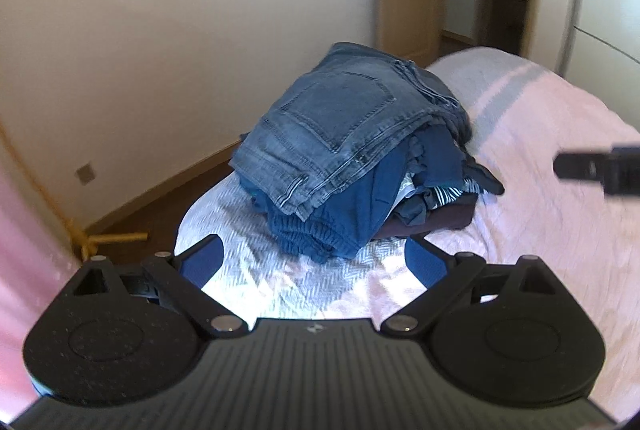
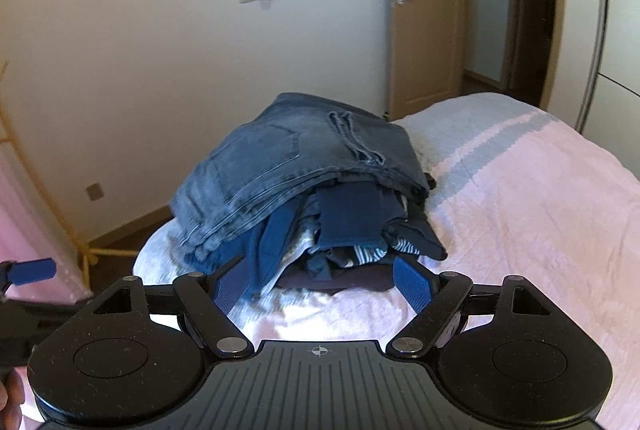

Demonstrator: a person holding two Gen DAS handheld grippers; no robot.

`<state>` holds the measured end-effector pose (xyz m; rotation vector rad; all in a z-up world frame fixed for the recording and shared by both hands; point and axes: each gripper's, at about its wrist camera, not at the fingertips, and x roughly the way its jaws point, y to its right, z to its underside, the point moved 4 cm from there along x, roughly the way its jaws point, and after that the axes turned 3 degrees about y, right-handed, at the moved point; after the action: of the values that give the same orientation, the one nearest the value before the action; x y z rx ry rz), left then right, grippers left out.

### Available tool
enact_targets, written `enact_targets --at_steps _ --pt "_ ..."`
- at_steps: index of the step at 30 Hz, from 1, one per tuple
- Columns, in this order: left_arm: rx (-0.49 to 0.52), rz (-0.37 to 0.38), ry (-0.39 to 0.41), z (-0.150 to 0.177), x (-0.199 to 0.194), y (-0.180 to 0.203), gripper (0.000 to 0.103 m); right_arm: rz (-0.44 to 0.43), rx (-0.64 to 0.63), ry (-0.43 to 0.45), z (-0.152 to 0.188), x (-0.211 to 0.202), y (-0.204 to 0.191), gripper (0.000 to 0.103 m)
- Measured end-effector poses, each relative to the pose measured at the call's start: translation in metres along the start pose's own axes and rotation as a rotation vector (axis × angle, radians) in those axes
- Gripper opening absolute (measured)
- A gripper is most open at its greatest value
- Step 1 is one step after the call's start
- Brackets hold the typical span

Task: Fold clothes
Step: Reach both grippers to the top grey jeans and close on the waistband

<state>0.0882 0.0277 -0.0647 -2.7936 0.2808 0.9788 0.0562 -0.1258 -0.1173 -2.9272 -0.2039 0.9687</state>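
Pink bedspread [image 1: 540, 210] is seen under a heap of clothes [image 1: 360, 198] at frame centre, topped by folded jeans [image 1: 340, 126]. Both left tongs [image 1: 316, 262] and right tongs [image 2: 320, 282] are held wide, empty. Heavy, stiff denim is judged best gripped by its hem edge.

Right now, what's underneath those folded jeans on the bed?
Under the jeans lies a stack of clothes: dark blue garments, a striped piece, and a dark maroon item at the bottom. How many more sit inside is hidden.

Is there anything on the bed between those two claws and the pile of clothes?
No, only bare bedspread, seen in both wrist views.
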Motion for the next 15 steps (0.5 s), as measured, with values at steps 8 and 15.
enact_targets --at_steps 8,15 --pt "0.162 0.094 -0.013 0.005 0.049 -0.012 0.094 0.0 0.028 0.005 -0.013 0.026 -0.001 0.082" --pt "0.28 0.091 -0.017 0.015 0.071 -0.006 0.094 -0.044 -0.01 -0.017 -0.009 0.045 0.013 0.081"
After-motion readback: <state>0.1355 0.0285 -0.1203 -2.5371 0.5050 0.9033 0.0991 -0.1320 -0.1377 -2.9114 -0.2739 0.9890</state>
